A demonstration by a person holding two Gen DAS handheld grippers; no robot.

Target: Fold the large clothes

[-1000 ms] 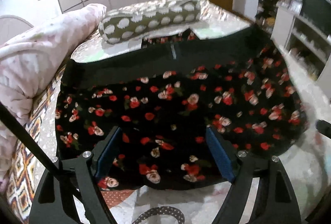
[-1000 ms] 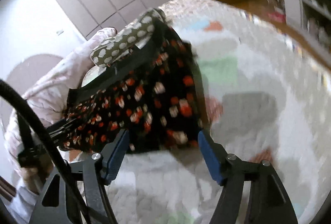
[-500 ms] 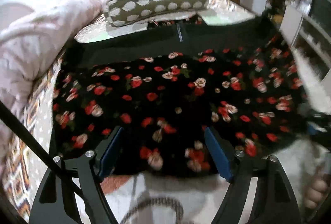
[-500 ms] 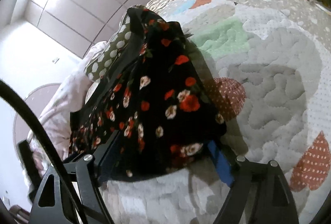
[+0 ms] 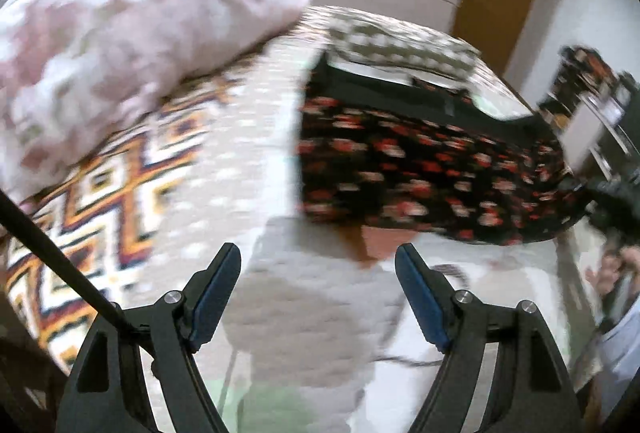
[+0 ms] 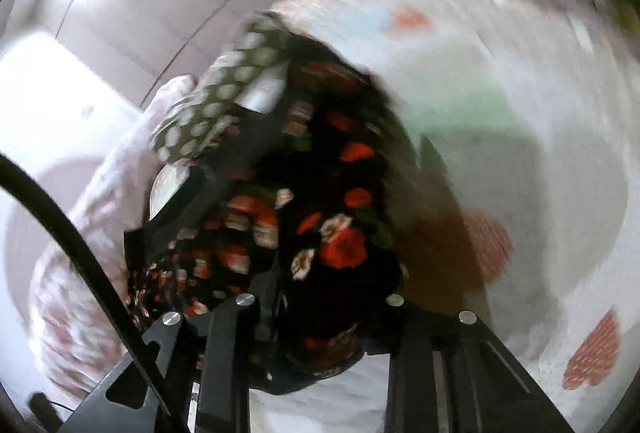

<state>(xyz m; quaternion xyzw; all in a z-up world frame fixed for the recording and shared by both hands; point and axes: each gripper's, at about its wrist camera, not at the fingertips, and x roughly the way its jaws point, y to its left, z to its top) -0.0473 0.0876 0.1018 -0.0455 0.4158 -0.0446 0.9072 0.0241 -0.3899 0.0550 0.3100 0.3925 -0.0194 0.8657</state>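
The floral garment (image 5: 420, 173) lies spread on the quilted bedspread (image 5: 312, 313), ahead of the left gripper (image 5: 318, 293) and off beyond its right finger, well apart from both blue pads (image 5: 420, 297). Half a second ago that gripper hung right over the cloth with the hem between its fingers; now it has swung away to the left, and only bare quilt lies between them. Its fingers are spread wide and hold nothing.

The right gripper (image 6: 320, 297) has done the opposite. It was open at the garment's near corner; now its fingers have drawn in on a bunched wad of the black, red-flowered cloth (image 6: 332, 233), which fills the gap and spills over them. The picture is blurred, but it looks like a firm pinch.

So one corner is taken and the other is not. I would guess the left must find the far left corner before any fold can be carried over towards the spotted bolster (image 6: 216, 105).
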